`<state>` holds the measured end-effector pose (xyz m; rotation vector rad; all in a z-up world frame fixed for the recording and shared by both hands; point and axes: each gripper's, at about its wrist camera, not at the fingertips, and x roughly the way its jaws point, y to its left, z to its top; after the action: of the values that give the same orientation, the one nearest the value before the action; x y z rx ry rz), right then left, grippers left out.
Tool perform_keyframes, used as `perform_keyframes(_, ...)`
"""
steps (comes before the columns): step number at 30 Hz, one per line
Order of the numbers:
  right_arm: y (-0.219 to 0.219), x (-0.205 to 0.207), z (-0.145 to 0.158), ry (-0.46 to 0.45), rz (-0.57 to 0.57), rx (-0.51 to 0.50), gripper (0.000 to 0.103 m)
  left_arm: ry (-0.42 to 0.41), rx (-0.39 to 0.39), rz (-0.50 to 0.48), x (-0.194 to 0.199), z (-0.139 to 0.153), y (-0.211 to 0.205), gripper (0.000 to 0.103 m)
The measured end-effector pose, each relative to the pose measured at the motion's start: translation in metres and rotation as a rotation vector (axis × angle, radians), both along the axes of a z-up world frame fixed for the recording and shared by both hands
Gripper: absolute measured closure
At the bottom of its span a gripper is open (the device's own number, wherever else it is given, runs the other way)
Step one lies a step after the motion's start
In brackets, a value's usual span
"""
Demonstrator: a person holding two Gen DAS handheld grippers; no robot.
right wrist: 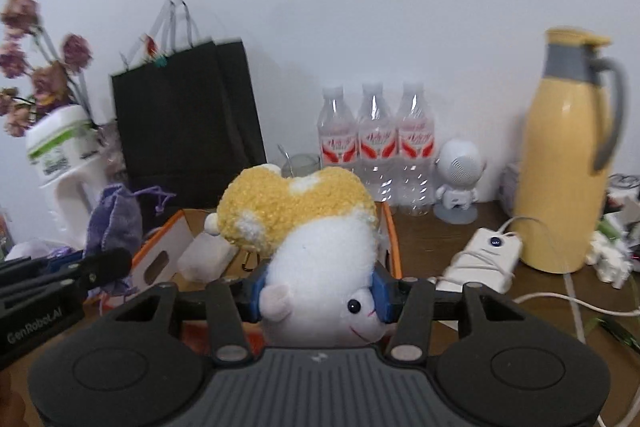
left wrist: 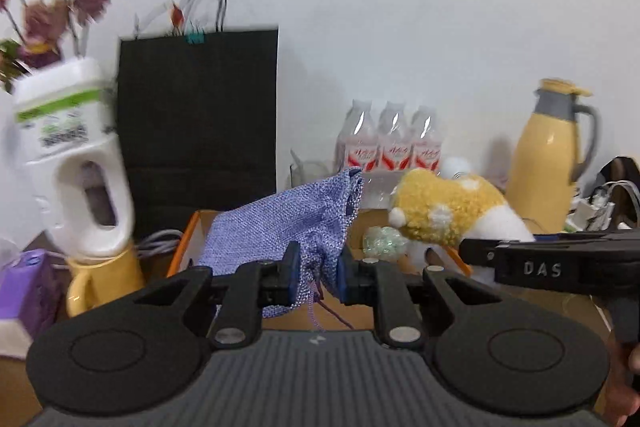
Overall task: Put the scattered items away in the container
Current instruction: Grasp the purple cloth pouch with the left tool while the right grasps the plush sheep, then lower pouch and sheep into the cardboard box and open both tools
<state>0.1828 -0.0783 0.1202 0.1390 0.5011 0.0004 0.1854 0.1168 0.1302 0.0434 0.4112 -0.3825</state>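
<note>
Left claw (left wrist: pixel 318 277) is clamped on the gathered neck of a blue-violet woven drawstring pouch (left wrist: pixel 280 223), which is held in the air above an orange-edged cardboard box (left wrist: pixel 188 243). Right claw (right wrist: pixel 320 293) is closed on a yellow-and-white plush toy animal (right wrist: pixel 316 239), gripped at its white body, head toward the camera, also held over the box. Box is seen on the brown wooden bench (right wrist: pixel 432 239), before a black paper bag (right wrist: pixel 184 119).
</note>
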Motion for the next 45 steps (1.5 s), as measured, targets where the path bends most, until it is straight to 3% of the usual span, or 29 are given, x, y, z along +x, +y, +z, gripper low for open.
perform_keyframes(5,-0.015,0.082,-0.018,0.208,0.0,0.118,0.055,0.224,-0.02,0.002,0.078,-0.014,-0.017,0.084)
perform_keyframes(9,-0.014,0.121,-0.035,0.355,-0.011,0.09,0.055,0.342,0.034,0.017,0.113,-0.034,-0.026,0.084)
perform_keyframes(13,-0.003,0.136,-0.051,0.465,-0.017,0.043,0.054,0.396,0.116,0.015,0.125,-0.053,-0.036,0.084)
perform_keyframes(16,0.005,0.143,-0.063,0.528,-0.023,0.028,0.054,0.48,0.147,-0.011,0.138,-0.068,-0.044,0.083)
perform_keyframes(20,0.007,0.152,-0.069,0.557,-0.071,-0.014,0.052,0.55,0.191,-0.02,0.146,-0.085,-0.055,0.081)
perform_keyframes(24,0.008,0.155,-0.069,0.6,-0.085,-0.029,0.05,0.583,0.185,-0.016,0.149,-0.085,-0.055,0.076)
perform_keyframes(28,-0.001,0.152,-0.054,0.604,-0.088,-0.002,0.043,0.589,0.141,-0.051,0.146,-0.067,-0.043,0.054)
perform_keyframes(30,-0.007,0.15,-0.042,0.602,-0.087,0.017,0.03,0.583,0.14,-0.067,0.147,-0.054,-0.04,0.046)
perform_keyframes(32,-0.013,0.149,-0.026,0.583,-0.078,0.03,0.027,0.584,0.143,-0.068,0.148,-0.038,-0.034,0.018)
perform_keyframes(34,-0.016,0.147,-0.01,0.563,-0.083,0.04,0.024,0.587,0.154,-0.067,0.15,-0.022,-0.029,0.009)
perform_keyframes(41,-0.011,0.137,0.043,0.524,-0.02,0.025,0.018,0.551,0.177,0.039,0.152,0.03,-0.013,0.0)
perform_keyframes(45,-0.004,0.13,0.052,0.512,-0.002,0.017,0.017,0.563,0.168,0.097,0.149,0.039,-0.004,0.0)
